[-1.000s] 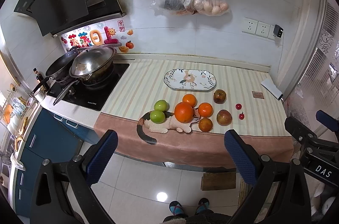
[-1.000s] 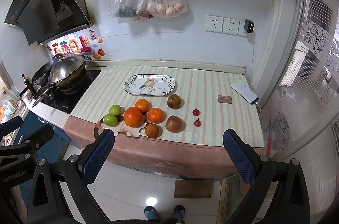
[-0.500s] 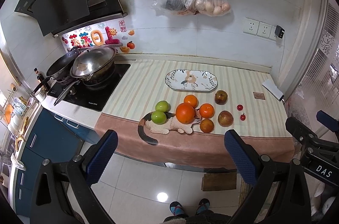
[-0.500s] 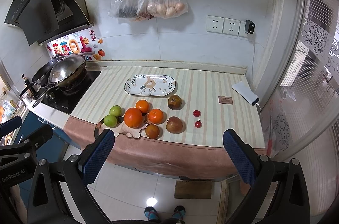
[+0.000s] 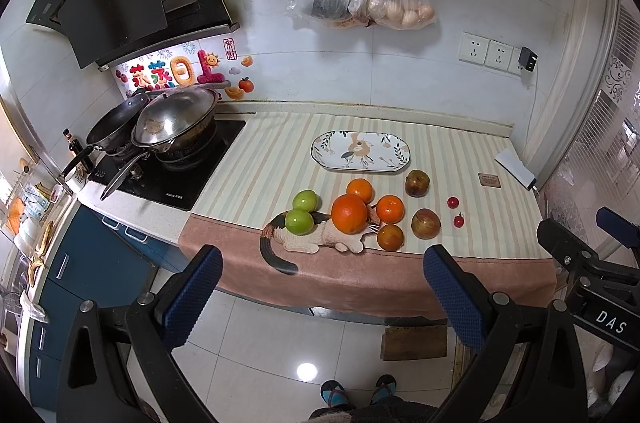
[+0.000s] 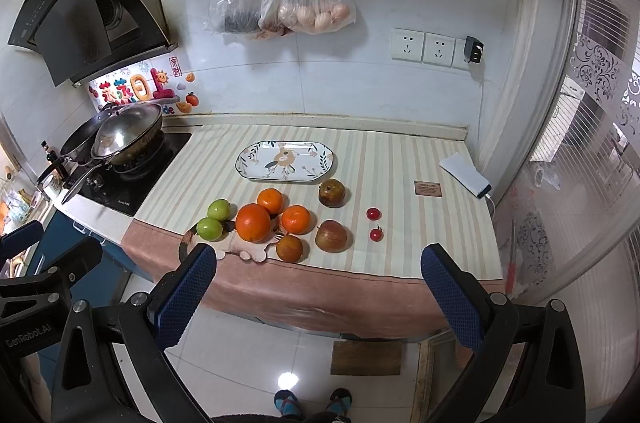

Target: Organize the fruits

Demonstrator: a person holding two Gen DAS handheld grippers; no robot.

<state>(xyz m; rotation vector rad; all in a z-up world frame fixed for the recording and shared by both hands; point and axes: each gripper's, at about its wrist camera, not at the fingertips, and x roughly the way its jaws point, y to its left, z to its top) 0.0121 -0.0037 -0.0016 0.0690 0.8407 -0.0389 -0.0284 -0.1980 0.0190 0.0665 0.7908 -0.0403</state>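
Black frames, blue textured jaws; silver screws

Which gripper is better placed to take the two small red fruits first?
Probably right: the small red fruits lie at the right end of the fruit group, nearer the open right gripper; the left gripper faces the green fruits.

On the striped-cloth worktop (image 5: 440, 151), the oval floral ceramic plate (image 5: 361, 151) lies behind the big round orange (image 5: 349, 214); two green apples (image 5: 299, 221) lie left of that orange (touching each other), two small red cherry tomatoes (image 5: 453, 202) well right.
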